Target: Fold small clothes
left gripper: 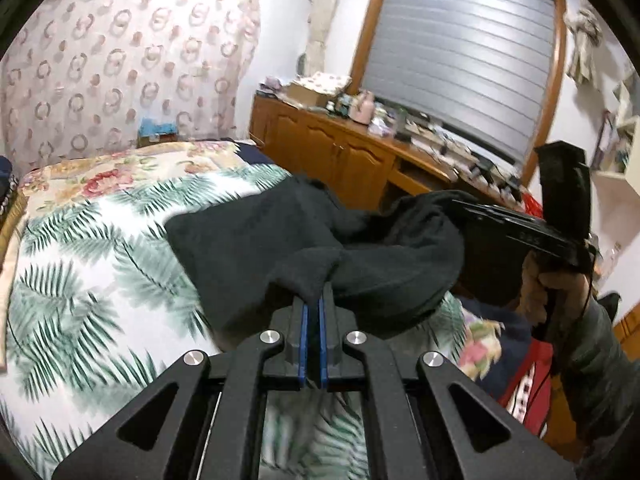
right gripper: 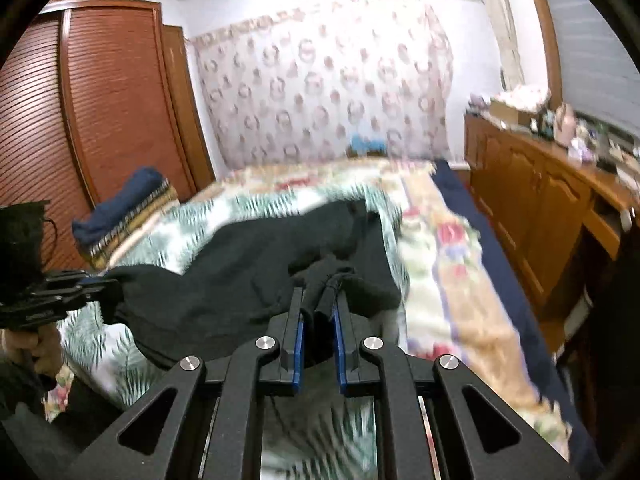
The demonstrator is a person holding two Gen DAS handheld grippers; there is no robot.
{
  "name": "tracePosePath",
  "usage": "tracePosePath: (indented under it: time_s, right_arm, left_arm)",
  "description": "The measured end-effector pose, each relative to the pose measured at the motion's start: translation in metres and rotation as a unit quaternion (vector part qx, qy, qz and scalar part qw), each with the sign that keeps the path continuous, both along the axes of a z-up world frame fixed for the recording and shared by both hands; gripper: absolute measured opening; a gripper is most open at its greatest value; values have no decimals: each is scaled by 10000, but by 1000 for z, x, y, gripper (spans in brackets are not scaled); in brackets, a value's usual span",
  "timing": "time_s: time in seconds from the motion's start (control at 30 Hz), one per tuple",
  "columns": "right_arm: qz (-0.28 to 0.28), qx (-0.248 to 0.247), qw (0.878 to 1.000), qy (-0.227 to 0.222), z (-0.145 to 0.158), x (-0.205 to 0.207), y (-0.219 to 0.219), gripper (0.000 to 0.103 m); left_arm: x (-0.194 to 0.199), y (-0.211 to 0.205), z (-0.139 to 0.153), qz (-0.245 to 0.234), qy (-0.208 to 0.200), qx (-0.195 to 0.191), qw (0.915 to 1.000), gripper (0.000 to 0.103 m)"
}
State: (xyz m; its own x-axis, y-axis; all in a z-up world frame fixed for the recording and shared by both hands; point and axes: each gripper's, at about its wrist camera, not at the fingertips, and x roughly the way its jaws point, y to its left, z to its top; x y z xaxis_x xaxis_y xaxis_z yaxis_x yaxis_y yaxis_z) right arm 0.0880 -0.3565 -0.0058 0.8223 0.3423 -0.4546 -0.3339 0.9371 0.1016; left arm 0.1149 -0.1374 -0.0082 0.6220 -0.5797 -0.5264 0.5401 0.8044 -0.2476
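Note:
A dark green fleece garment (left gripper: 280,240) hangs stretched between both grippers above the bed; it also shows in the right wrist view (right gripper: 240,272). My left gripper (left gripper: 314,300) is shut on one edge of it. My right gripper (right gripper: 318,300) is shut on a bunched edge of the garment. The right gripper shows in the left wrist view (left gripper: 456,208) at the right, with cloth over its tip. The left gripper shows in the right wrist view (right gripper: 108,284) at the left edge. The far part of the garment rests on the bed.
The bed has a palm-leaf cover (left gripper: 80,280) and a floral quilt (right gripper: 448,272). A wooden sideboard (left gripper: 340,152) cluttered with items stands along the right wall. A brown wardrobe (right gripper: 112,92) and folded blankets (right gripper: 120,216) are at the left.

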Motion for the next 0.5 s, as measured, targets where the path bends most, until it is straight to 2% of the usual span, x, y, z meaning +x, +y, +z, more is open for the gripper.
tracePosePath:
  time_s: [0.13,0.27,0.5]
  right_arm:
    - [91,26,9998,-173,16,35,4,12]
    - [128,203,9996,-115,20,79,3,12]
    - [100,15,9998,185,6,157,21,12]
  left_arm:
    - [33,7,9,234,-43,-31,9997,5]
    - [72,16,10,455,17,-28,9990,5]
    - [136,24,-7,697,313,152,9970,5]
